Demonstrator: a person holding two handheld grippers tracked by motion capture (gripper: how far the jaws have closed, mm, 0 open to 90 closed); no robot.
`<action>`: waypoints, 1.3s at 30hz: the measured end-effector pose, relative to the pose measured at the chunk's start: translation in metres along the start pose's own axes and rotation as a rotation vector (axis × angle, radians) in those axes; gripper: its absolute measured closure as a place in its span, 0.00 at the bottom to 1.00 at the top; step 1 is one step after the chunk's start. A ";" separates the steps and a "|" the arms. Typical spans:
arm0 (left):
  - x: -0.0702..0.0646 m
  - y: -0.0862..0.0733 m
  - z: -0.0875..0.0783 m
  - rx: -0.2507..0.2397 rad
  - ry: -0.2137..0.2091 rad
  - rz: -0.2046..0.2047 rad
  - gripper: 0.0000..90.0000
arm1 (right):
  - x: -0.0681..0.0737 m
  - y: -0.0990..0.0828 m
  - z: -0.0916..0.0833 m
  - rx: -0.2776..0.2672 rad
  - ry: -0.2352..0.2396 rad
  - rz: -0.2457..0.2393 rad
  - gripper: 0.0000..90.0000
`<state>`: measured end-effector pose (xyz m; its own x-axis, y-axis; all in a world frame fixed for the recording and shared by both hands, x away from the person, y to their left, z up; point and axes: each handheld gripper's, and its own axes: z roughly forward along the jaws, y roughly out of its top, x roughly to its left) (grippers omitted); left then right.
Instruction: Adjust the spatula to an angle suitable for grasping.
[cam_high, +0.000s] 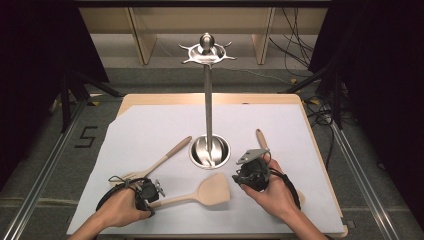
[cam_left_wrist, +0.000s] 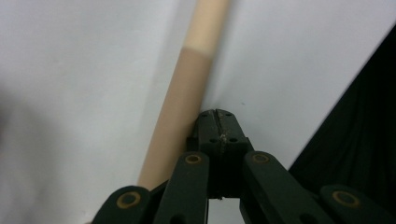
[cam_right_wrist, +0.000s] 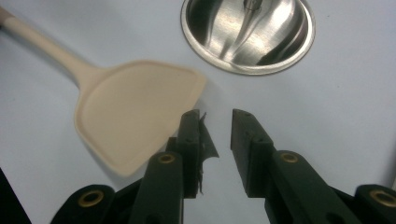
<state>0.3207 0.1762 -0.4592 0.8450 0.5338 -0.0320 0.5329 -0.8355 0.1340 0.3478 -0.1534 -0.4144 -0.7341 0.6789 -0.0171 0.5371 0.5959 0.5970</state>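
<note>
The fingers of the left gripper (cam_left_wrist: 217, 122) are pressed together with nothing between them, their tips set on the white sheet just to the right of the spatula (cam_high: 200, 192) handle, which in the left gripper view runs from lower left to upper middle. In the high view the spatula is seen at lower centre, its long axis nearly level, the handle towards the left gripper (cam_high: 146, 194) and the blade to the right. The fingers of the right gripper (cam_right_wrist: 213, 121) are spread and empty, poised over the blade's edge. The left gripper is judged nearer the handle, the right nearer the blade. Above the blade stands the steel rack base (cam_high: 210, 151) on the tabletop (cam_high: 320, 150); a wooden fork (cam_high: 160, 161) lies at left, another wooden handle (cam_high: 261, 137) at right. Nothing is seen blocking the handle.
</note>
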 end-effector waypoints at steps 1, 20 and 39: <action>0.002 0.000 0.000 0.000 0.031 -0.006 0.99 | 0.001 0.001 0.000 0.004 0.008 0.009 0.82; 0.024 0.008 0.006 -0.238 0.061 -0.230 0.99 | 0.000 0.002 0.005 0.009 0.010 -0.015 0.81; 0.024 0.006 -0.013 -0.406 0.053 -0.362 0.62 | 0.001 0.001 0.002 0.024 0.031 0.032 0.80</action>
<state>0.3432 0.1857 -0.4465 0.6019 0.7924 -0.0985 0.7202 -0.4854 0.4957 0.3485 -0.1510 -0.4155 -0.7286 0.6844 0.0271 0.5704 0.5844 0.5771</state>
